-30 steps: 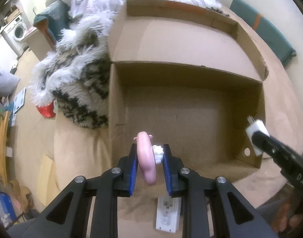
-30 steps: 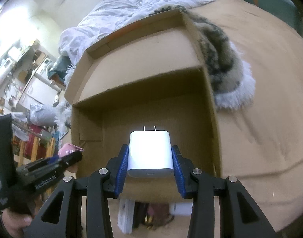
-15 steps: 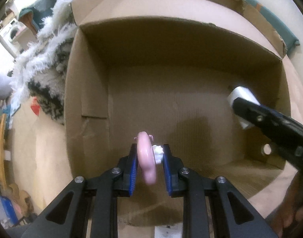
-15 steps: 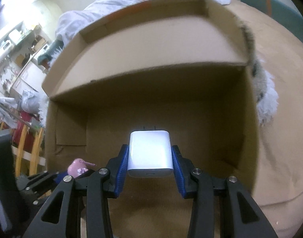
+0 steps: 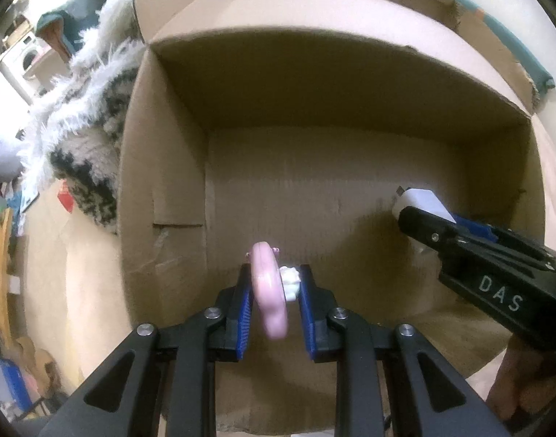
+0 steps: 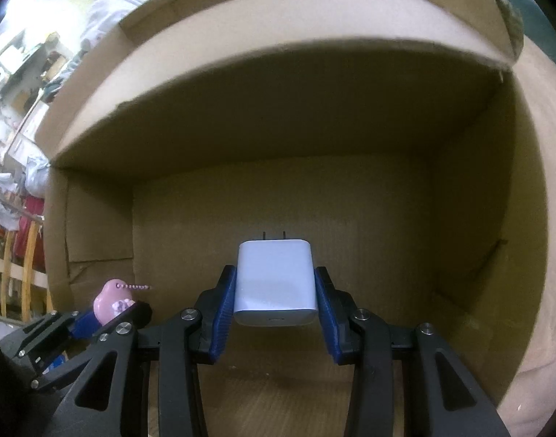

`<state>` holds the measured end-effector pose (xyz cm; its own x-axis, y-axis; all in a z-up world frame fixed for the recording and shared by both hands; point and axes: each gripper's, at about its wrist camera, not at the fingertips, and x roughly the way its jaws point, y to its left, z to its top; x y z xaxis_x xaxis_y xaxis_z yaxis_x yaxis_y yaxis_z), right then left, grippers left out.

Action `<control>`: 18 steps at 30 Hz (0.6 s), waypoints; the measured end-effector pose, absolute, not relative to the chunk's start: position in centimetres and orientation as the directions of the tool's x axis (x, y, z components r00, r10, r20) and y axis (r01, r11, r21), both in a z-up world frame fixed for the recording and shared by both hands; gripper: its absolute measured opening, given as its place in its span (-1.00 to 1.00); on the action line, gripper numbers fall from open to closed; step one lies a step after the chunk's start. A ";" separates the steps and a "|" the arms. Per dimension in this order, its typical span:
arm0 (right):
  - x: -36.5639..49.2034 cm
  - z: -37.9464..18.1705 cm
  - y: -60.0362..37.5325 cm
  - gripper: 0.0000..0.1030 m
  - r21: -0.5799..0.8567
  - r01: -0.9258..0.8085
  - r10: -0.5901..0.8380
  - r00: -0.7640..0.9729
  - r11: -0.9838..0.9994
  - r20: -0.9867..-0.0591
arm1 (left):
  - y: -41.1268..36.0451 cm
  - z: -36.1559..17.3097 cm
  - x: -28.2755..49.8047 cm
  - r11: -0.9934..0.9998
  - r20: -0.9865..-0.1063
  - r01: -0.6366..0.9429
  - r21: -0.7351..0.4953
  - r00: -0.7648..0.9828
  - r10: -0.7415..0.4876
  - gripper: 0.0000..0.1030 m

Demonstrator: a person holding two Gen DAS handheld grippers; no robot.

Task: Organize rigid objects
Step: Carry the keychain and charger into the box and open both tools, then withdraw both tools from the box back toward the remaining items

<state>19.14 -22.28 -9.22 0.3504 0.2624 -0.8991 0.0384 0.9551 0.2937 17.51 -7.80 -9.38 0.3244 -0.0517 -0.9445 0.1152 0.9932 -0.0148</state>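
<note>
Charger [image 6: 276, 282] sits clamped in my right gripper [image 6: 274, 293] inside the box [image 6: 478, 218]; only that view shows its 2 prongs. My left gripper [image 5: 272, 300] pinches the pink charm [image 5: 269, 291] edge-on.

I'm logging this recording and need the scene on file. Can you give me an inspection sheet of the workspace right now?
Surface: tan bedcover.
Job's things: open cardboard box, floor bare; pink trinket; white charger.
Clutter: shaggy black-and-white throw against the box.
Grippers: left gripper shut on the pink trinket; right gripper shut on the white charger; both inside the box.
Cables: nothing seen.
Surroundings: washing machine, crowded shelves.
</note>
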 end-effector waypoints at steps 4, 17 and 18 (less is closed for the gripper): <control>19.7 -9.5 -22.4 -0.14 0.297 0.063 0.261 0.331 0.953 -0.907 | -7.9 -10.0 17.8 0.994 -0.951 0.110 -0.016 0.304 -0.049 -0.59; 20.9 -8.1 -22.3 0.27 0.297 0.065 0.253 0.376 0.953 -0.892 | -8.5 -10.2 17.2 0.987 -0.955 0.152 -0.045 0.283 -0.087 0.02; 21.0 -8.1 -22.3 0.27 0.301 0.066 0.256 0.376 0.951 -0.890 | -8.6 -10.1 17.1 0.987 -0.953 0.157 -0.034 0.291 -0.079 0.05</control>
